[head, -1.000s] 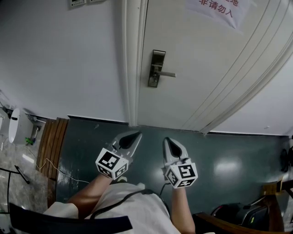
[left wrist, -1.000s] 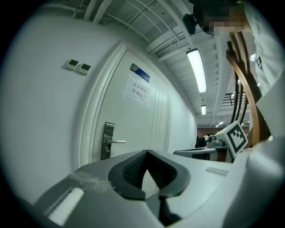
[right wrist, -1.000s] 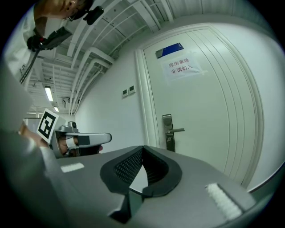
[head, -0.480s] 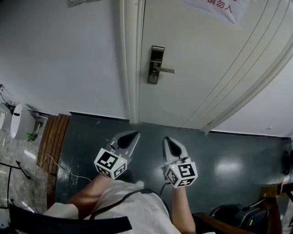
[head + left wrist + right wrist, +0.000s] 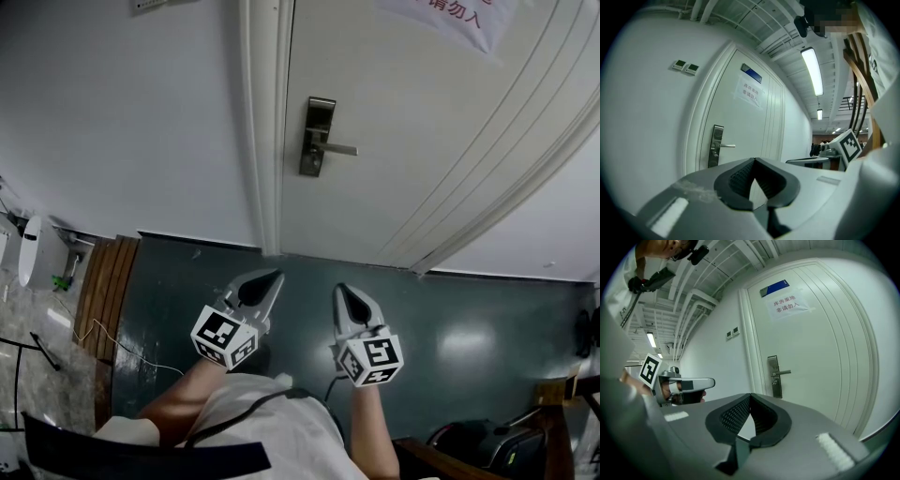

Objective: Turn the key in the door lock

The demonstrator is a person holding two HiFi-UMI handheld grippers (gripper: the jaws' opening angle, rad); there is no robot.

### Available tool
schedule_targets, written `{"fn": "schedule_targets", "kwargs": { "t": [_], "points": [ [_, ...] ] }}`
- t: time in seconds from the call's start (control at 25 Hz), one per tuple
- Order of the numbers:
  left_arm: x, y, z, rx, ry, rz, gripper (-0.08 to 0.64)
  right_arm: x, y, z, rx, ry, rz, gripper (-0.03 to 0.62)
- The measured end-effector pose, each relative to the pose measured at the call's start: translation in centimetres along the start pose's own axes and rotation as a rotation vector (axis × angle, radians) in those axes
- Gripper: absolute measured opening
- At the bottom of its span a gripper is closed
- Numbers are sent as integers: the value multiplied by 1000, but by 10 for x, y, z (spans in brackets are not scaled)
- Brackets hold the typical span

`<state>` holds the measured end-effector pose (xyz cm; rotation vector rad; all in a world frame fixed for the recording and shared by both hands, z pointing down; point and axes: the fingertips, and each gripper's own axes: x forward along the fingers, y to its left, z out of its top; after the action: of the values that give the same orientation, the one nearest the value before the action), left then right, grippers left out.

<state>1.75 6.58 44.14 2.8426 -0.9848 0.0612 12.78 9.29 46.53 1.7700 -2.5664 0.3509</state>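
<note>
A white door (image 5: 403, 141) carries a silver lock plate (image 5: 317, 137) with a lever handle (image 5: 339, 148) pointing right. I cannot make out a key on the plate. Both grippers hover over the dark floor, well short of the door. My left gripper (image 5: 270, 279) and right gripper (image 5: 341, 290) point toward it, tips together, nothing held. In the left gripper view the lock plate (image 5: 716, 146) lies ahead beyond the shut left gripper (image 5: 753, 160). The right gripper view shows the lock plate (image 5: 775, 376) beyond the shut right gripper (image 5: 750, 394), with the left gripper (image 5: 696, 383) off to its left.
A paper sign (image 5: 441, 19) hangs high on the door. The white door frame (image 5: 262, 141) and a plain wall (image 5: 122, 122) stand left of the lock. A wooden bench (image 5: 103, 291) and a white appliance (image 5: 37, 253) sit at the left; a chair and dark bag (image 5: 487, 441) at the bottom right.
The head view has shifted a little, so the lock sits slightly further left. Both grippers stay shut and in nearly the same place.
</note>
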Motion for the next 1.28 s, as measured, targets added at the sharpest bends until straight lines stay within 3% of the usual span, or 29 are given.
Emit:
{"fn": "schedule_targets", "kwargs": {
  "t": [0.6,1.28],
  "points": [
    [64,74,15,-13,28,-60,6,83,-31,16,24,23,-55,8],
    [124,193,37,-39,12,-155,6,202,-54,35,12,41,-181,8]
  ]
}}
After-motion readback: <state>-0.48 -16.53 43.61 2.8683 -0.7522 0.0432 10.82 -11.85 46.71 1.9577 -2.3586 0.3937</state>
